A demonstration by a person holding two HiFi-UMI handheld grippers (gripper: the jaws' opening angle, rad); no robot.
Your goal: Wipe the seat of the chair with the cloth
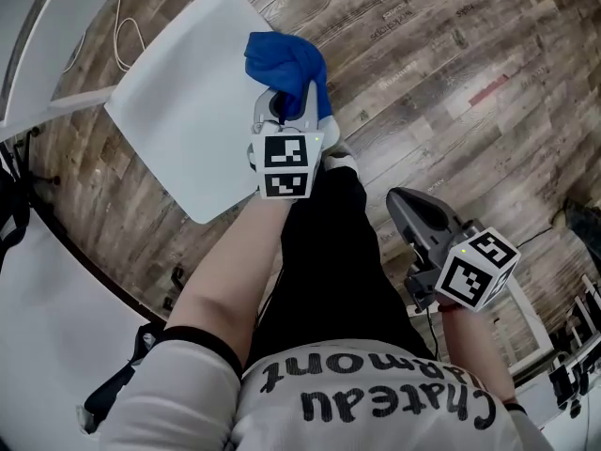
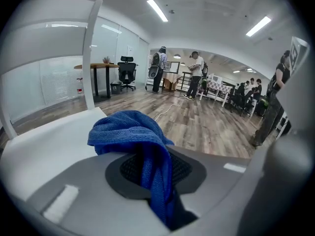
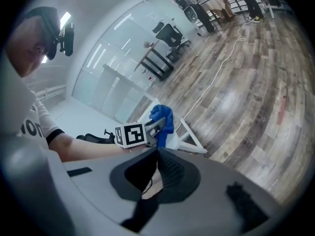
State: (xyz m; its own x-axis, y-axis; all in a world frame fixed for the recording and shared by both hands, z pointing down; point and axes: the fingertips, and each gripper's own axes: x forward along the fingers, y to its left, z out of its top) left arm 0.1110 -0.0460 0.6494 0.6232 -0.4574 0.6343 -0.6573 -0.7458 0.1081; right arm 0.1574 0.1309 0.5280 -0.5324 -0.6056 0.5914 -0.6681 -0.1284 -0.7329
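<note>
The chair seat [image 1: 178, 130] is on the left, above the floor [image 1: 451, 54]. The cloth [image 1: 282, 59] is at the seat's right edge, pinched in the left gripper [image 1: 285, 109]. The right gripper [image 1: 404, 205] is well apart to the right, over the floor. A cord [image 1: 122, 31] lies on the floor behind the seat.

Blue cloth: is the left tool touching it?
Touching. The left gripper view shows the blue cloth pinched between the jaws of the left tool, bunched above them.
</note>
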